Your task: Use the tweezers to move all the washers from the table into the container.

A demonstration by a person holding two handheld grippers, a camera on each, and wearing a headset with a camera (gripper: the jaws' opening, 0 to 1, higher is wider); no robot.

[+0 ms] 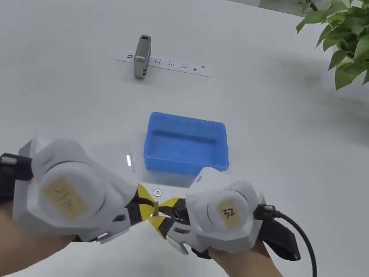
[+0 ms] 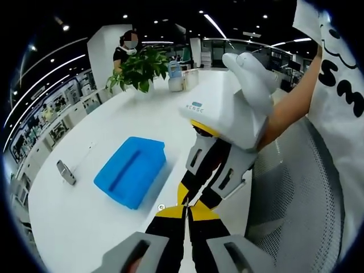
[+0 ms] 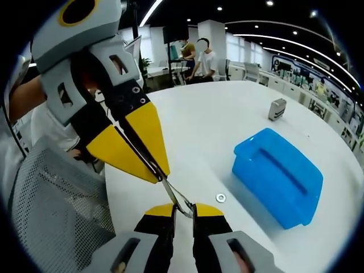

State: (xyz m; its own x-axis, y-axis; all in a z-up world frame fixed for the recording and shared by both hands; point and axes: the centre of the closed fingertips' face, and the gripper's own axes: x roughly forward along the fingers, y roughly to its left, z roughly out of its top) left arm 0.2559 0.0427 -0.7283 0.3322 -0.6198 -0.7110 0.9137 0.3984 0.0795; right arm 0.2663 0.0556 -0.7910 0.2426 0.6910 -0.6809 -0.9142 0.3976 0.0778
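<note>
I have the left gripper (image 3: 161,172) clamped down: its yellow jaws meet in one wedge, and the thin metal tweezers (image 3: 173,190) come out of the seam between them. In the right gripper view the free end of the tweezers runs down into the slot of the right gripper (image 3: 183,213). That gripper's jaws stand narrow around the tweezers, but I cannot tell whether the pads press on the metal or only flank it. In the head view the two sets of yellow-and-black jaws meet nose to nose low in the middle, just above the white table (image 1: 277,115).

One washer (image 1: 157,193) lies flat on the table just beyond the jaw tips, between them and the blue container (image 1: 184,163). It is close to the container's near wall but apart from it, outside the container. The container sits open side up.

Farther back a grey adapter (image 1: 142,56) stands plugged into a white power strip (image 1: 179,64), well apart from the container. A leafy green plant (image 1: 343,40) reaches in at the table's far right corner.
</note>
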